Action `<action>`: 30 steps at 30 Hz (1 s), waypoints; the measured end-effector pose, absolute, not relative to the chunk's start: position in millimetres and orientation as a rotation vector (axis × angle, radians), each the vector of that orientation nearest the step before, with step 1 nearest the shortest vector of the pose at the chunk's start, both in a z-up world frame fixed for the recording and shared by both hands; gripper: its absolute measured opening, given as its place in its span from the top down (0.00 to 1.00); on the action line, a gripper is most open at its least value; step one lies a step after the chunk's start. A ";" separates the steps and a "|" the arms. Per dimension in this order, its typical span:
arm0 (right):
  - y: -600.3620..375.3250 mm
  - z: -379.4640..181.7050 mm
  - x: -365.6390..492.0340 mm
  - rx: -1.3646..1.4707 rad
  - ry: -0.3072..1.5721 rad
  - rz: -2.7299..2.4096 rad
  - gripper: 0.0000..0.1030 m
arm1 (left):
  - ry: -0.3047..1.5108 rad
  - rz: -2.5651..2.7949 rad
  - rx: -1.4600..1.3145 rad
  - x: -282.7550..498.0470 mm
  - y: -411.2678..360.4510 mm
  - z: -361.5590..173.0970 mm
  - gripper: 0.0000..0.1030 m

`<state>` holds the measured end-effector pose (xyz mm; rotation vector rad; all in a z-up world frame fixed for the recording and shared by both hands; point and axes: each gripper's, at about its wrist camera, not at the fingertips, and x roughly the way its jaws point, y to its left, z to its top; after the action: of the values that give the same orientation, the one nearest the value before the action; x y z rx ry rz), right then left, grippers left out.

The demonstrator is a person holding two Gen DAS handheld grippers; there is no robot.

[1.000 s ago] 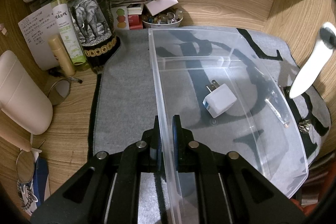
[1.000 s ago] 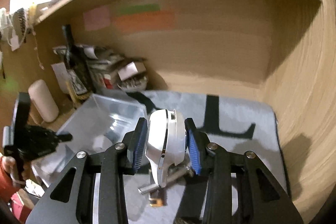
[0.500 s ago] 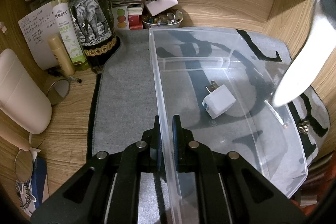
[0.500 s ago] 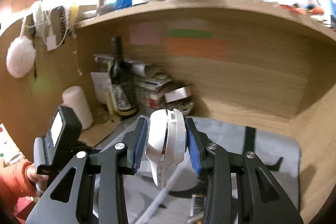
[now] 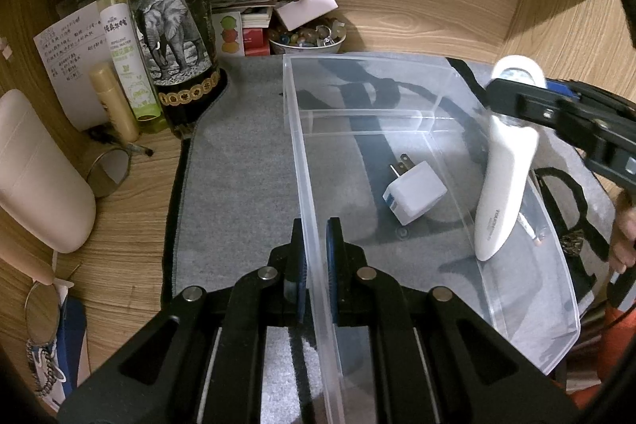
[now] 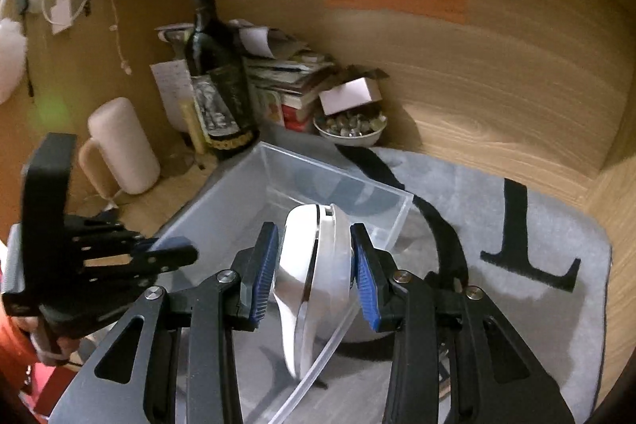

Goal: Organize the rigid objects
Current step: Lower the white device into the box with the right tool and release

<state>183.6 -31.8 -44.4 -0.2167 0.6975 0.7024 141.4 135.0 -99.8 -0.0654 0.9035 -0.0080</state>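
A clear plastic bin [image 5: 437, 98] stands on a grey mat [image 5: 238, 153]. My left gripper [image 5: 316, 257] is shut on the bin's near left wall. A white plug adapter [image 5: 415, 191] lies on the bin's floor. My right gripper [image 6: 314, 261] is shut on a white handheld device [image 6: 314, 265]. In the left wrist view the device [image 5: 503, 169] hangs tip down inside the bin by its right wall, with the right gripper [image 5: 516, 98] around its top. The bin also shows in the right wrist view [image 6: 278, 169].
A dark wine bottle [image 5: 171, 26], a green spray bottle [image 5: 123, 42], papers and a bowl of beads [image 5: 306, 40] crowd the back left. A cream cylinder [image 5: 35, 169] lies left. A small metal object [image 5: 572, 241] lies on the mat right of the bin.
My right gripper has carried the white device from above and right of the bin down into it, by the right wall. My left gripper and the bin have stayed put.
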 end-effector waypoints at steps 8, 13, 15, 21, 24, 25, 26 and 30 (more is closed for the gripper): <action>-9.4 -60.5 205.0 -0.279 0.755 0.677 0.67 | 0.904 -0.010 -0.070 141.6 135.5 -99.8 0.92; 1.7 -75.3 210.6 -0.331 0.804 0.676 0.66 | 0.904 -0.010 -0.072 141.6 134.6 -99.6 0.92; 2.8 -78.3 209.6 -0.342 0.804 0.669 0.66 | 0.905 -0.011 -0.074 141.9 134.3 -99.9 0.92; -3.3 -69.6 203.4 -0.325 0.784 0.686 0.59 | 0.906 -0.009 -0.076 141.8 133.7 -99.8 0.92; -11.5 -59.2 195.6 -0.315 0.740 0.679 0.49 | 0.906 -0.011 -0.079 142.0 135.1 -100.0 0.92; -13.7 -55.9 192.9 -0.316 0.727 0.673 0.48 | 0.905 -0.011 -0.079 142.1 135.4 -100.1 0.92; -16.2 -52.7 190.6 -0.318 0.714 0.668 0.47 | 0.905 -0.011 -0.078 142.0 135.1 -100.1 0.92; -33.9 -37.1 177.7 -0.309 0.655 0.634 0.35 | 0.903 -0.013 -0.079 142.0 135.6 -100.3 0.92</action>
<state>177.7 -33.9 -37.1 -0.3091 0.6554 0.6341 142.0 135.6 -100.3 -0.0787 0.9029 -0.0128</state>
